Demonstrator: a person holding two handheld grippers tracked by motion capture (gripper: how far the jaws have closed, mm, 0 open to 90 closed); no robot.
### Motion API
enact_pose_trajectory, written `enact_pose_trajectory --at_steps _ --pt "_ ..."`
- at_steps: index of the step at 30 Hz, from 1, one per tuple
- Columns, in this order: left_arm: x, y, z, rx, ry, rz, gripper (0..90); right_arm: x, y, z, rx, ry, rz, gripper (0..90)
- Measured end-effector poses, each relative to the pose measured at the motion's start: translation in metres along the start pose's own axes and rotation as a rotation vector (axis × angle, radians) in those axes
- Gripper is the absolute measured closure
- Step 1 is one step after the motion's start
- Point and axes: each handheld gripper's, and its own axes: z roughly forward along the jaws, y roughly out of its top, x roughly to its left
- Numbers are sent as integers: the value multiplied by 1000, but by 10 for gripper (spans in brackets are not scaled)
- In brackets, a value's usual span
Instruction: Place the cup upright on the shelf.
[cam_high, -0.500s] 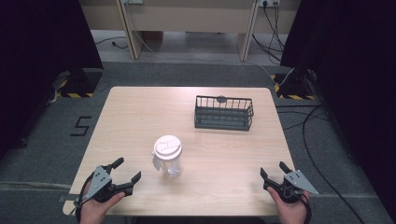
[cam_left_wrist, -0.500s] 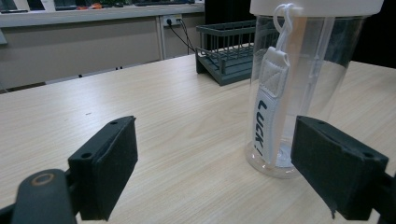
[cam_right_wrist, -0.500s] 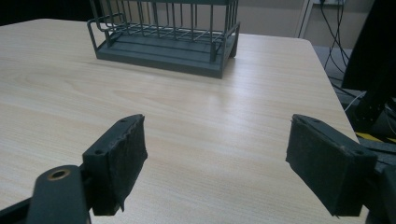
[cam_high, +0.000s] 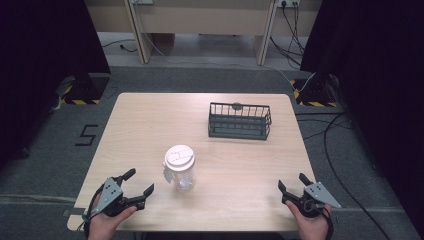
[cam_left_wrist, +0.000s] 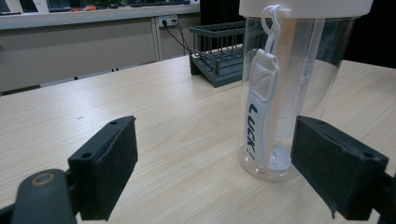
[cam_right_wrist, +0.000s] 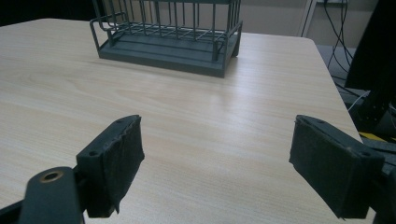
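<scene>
In the left gripper view the clear cup (cam_left_wrist: 299, 88) runs off the top edge, so its white lid (cam_left_wrist: 306, 7) is mostly cut; the wire basket (cam_left_wrist: 219, 53) behind it is partly blocked by the cup. In the right gripper view the basket's top is chopped at the upper edge; in the high view both forearms leave the bottom edge.

Light wood-grain bench (cam_high: 150, 130) on grey carpet (cam_high: 45, 155). Dark wire basket (cam_high: 240, 120) at right rear of bench, upright. Clear plastic cup (cam_high: 180, 168) with white lid (cam_high: 179, 155) near front centre, well apart from basket; white strap (cam_left_wrist: 258, 98) printed "LUCK!" hanging at its side. Black "5" (cam_high: 87, 135) marked on carpet left of bench. Cables (cam_high: 340, 150) trailing on floor at right.
</scene>
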Motion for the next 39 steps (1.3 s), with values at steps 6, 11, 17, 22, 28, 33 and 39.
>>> enact_pose_trajectory --at_steps 6,11,17,22,28,33,39 --pt "-4 1 4 4 -11 4 144 1 0 0 5 4 -9 176" --pt "-8 2 7 7 -31 17 144 1 1 1 12 10 -15 179" --pt "-16 3 16 20 -76 32 144 -1 0 1 9 8 -5 179" --pt "-21 4 22 20 -95 36 144 0 1 1 14 10 -2 179" --pt "-24 6 29 24 -112 41 144 -1 1 2 16 12 3 180" --pt "-25 5 34 28 -130 41 144 -1 1 2 16 12 3 180" --pt "-30 7 43 43 -163 55 144 0 1 2 18 12 1 181"
